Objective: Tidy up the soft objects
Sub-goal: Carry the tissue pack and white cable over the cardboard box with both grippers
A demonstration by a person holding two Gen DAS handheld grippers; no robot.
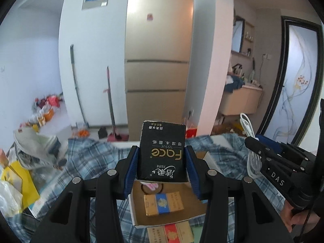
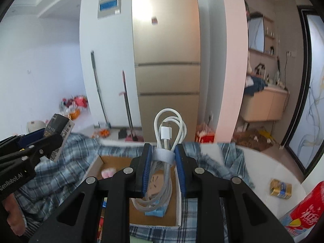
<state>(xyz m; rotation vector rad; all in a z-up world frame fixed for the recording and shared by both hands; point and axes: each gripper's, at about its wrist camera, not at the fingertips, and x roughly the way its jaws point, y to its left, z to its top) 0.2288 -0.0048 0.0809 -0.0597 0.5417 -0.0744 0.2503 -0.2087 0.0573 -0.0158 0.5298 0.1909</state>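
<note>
- Two grippers above cardboard box on plaid cloth.
- Left gripper: jaws clamped on black tissue pack.
- Right gripper: jaws clamped on white USB cable.

A tall gold refrigerator stands at the far middle of the room, a small red sticker on its upper door. To its left, a mop and a broom lean against the white wall. Far left, a heap of colourful bags lies on the floor. To the right, a washbasin cabinet sits beside a dark-framed glass door.
</note>
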